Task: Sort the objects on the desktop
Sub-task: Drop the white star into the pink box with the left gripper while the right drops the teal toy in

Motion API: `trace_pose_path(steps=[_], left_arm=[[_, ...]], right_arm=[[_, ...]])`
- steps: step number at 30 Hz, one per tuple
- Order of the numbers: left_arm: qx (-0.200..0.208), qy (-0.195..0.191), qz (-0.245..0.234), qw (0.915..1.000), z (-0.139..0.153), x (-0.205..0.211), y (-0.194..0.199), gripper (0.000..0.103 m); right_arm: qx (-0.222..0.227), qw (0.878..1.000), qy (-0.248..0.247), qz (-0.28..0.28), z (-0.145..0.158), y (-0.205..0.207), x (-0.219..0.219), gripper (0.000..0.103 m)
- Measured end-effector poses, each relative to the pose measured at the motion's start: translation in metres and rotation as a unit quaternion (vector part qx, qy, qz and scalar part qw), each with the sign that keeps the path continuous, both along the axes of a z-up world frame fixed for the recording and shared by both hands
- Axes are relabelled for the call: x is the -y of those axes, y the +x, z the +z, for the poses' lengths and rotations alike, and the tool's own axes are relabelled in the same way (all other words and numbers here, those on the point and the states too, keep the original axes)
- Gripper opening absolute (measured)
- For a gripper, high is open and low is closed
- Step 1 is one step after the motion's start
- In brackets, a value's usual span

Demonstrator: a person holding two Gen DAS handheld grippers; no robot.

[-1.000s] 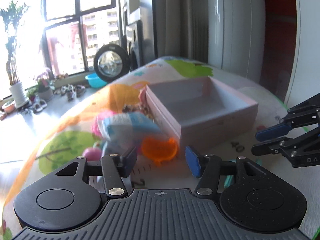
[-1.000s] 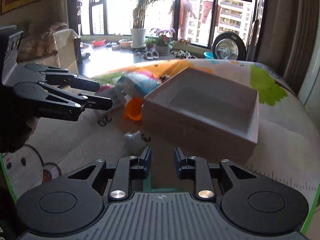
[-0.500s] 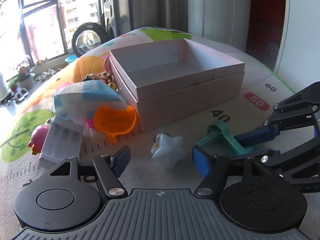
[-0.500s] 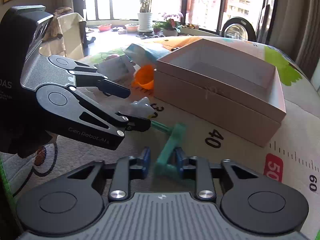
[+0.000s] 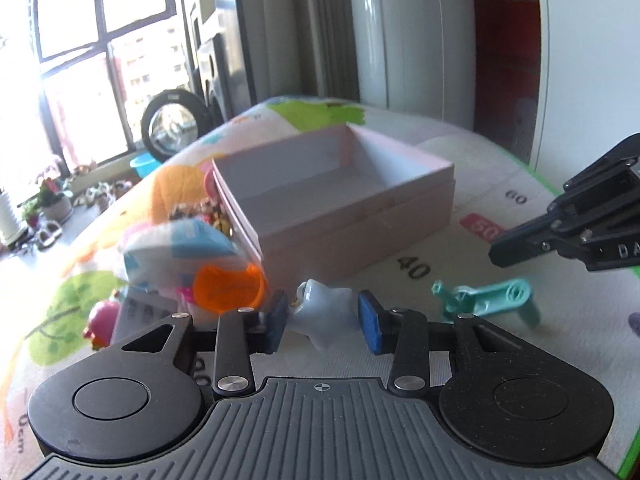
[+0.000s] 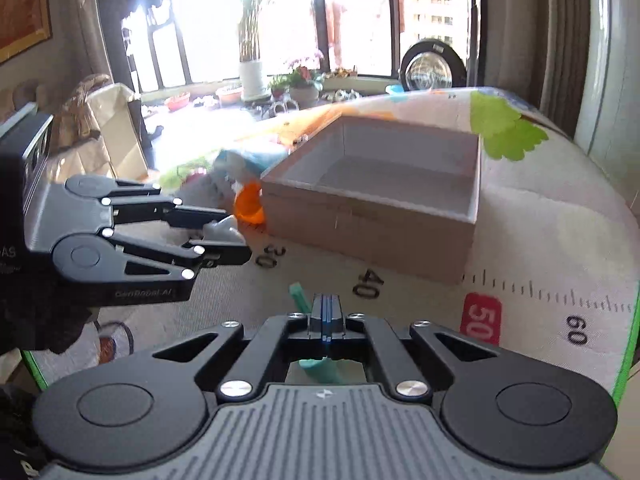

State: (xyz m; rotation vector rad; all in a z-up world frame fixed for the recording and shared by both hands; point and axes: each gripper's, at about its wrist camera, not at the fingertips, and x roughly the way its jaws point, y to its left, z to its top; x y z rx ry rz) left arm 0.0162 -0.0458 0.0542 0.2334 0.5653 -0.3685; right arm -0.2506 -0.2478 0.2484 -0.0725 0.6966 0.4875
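While the left claw [image 5: 323, 322] brackets one glossy pale-blue star [image 5: 326, 314], pads apart, the right claw [image 6: 326, 312] pinches one teal plastic clip [image 6: 298, 295]; one matte cardboard box [image 6: 372, 222] sits centre-frame.

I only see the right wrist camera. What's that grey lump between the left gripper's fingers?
Observer: A pale blue star toy; the left gripper is open around it.
Operator: And the green bit poking past my fingers?
Observer: A teal clip lying on the mat by the right gripper's shut tip; it doesn't look pinched.
Operator: What's beside the orange cup?
Observer: A pink toy and a grey case, on its far side from the box.
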Motion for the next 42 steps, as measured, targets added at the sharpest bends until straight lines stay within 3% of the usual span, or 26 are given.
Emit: trace_pose_path(steps=[4, 7, 9, 11, 14, 15, 18, 21, 23, 30, 33, 36, 37, 38, 40, 42], left_arm=[[0.063, -0.012, 0.001, 0.9980, 0.037, 0.003, 0.010, 0.043], [0.072, -0.021, 0.015, 0.9971, 0.050, 0.008, 0.035, 0.043], [0.063, -0.035, 0.015, 0.9973, 0.054, 0.012, 0.055, 0.044], [0.061, -0.036, 0.022, 0.9972, 0.055, 0.017, 0.073, 0.052], [0.059, -0.036, 0.035, 0.9970, 0.054, 0.014, 0.078, 0.066], [0.057, -0.036, 0.033, 0.9972, 0.052, 0.011, 0.073, 0.076], [0.051, -0.020, 0.044, 0.9975, 0.038, 0.001, 0.052, 0.089], [0.018, -0.025, 0.063, 0.9975, 0.020, -0.018, 0.034, 0.095], [-0.004, -0.038, 0.081, 0.9960, 0.010, -0.031, 0.028, 0.095], [-0.057, -0.071, 0.141, 0.9858, -0.018, -0.082, 0.012, 0.096], [-0.060, -0.076, 0.142, 0.9850, -0.024, -0.086, 0.009, 0.096], [-0.049, -0.087, 0.138, 0.9854, -0.024, -0.086, 0.008, 0.098], [-0.045, -0.088, 0.139, 0.9854, -0.024, -0.087, 0.008, 0.100], [-0.041, -0.088, 0.142, 0.9851, -0.024, -0.088, 0.010, 0.100], [-0.034, -0.091, 0.149, 0.9840, -0.025, -0.093, 0.014, 0.100], [-0.024, -0.102, 0.158, 0.9819, -0.027, -0.100, 0.018, 0.100]], right_arm=[[0.053, 0.998, 0.023, -0.013, 0.043, 0.013, 0.007, 0.000], [0.046, 0.999, 0.009, 0.000, 0.050, 0.025, 0.001, 0.002], [0.018, 1.000, -0.001, 0.022, 0.037, 0.027, -0.008, 0.011], [-0.008, 0.999, -0.018, 0.039, 0.018, 0.022, -0.019, 0.025], [-0.056, 0.997, -0.035, 0.043, -0.013, 0.018, -0.030, 0.040], [-0.069, 0.996, -0.041, 0.039, -0.023, 0.019, -0.031, 0.041], [-0.103, 0.993, -0.036, 0.038, -0.045, 0.018, -0.032, 0.041], [-0.101, 0.993, -0.034, 0.055, -0.050, 0.013, -0.039, 0.020], [-0.091, 0.994, -0.037, 0.056, -0.046, 0.010, -0.043, 0.017], [-0.023, 1.000, 0.004, 0.013, 0.015, 0.026, -0.022, 0.012], [0.006, 1.000, 0.021, -0.016, 0.047, 0.058, -0.017, 0.012], [0.001, 0.999, 0.012, -0.032, 0.062, 0.102, -0.026, 0.012], [-0.003, 0.999, 0.003, -0.037, 0.063, 0.113, -0.032, 0.015], [-0.006, 0.999, -0.009, -0.045, 0.062, 0.126, -0.040, 0.030], [-0.002, 0.998, -0.032, -0.048, 0.062, 0.147, -0.057, 0.050], [-0.011, 0.998, -0.040, -0.043, 0.060, 0.172, -0.081, 0.053]])
